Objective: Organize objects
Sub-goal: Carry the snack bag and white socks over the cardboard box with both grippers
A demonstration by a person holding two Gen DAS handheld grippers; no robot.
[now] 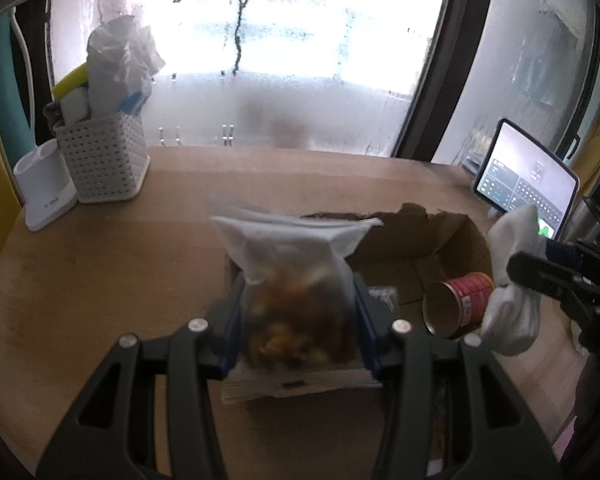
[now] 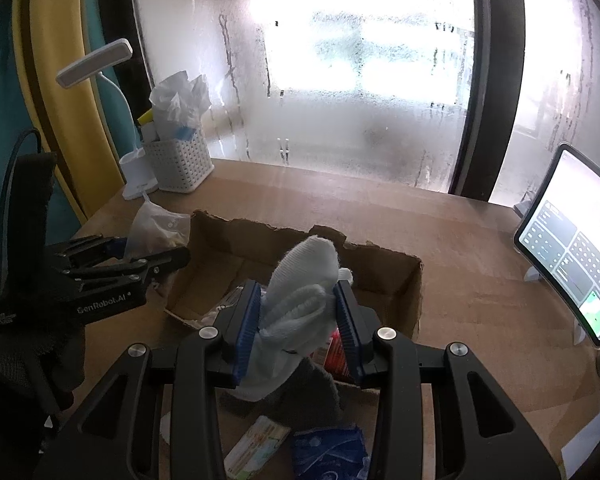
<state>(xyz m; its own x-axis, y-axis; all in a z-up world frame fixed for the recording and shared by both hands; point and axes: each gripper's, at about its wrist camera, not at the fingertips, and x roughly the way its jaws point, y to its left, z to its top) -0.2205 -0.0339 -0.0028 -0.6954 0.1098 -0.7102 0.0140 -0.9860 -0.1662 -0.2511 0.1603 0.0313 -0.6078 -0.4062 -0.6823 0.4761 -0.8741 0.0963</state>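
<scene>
Left wrist view: torn cardboard box (image 1: 440, 248) on the table (image 1: 100, 280), holding 1 red can (image 1: 460, 304) lying on its side. White basket (image 1: 104, 160) at the table's far left corner, stuffed with crumpled paper and other items. Left gripper (image 1: 298, 328) clamped on a clear bag (image 1: 296, 280) of mixed food, held above the box's near left corner. Right gripper (image 2: 298, 328) clenched on a white sock (image 2: 300, 292) above the box. Right wrist view alone shows 1 grey cloth (image 2: 300, 396), 1 blue packet (image 2: 332, 452) and 1 small carton (image 2: 256, 444) below the gripper, plus the lamp (image 2: 96, 64) beside the basket. Both views show the tablet (image 2: 572, 248) at right.
</scene>
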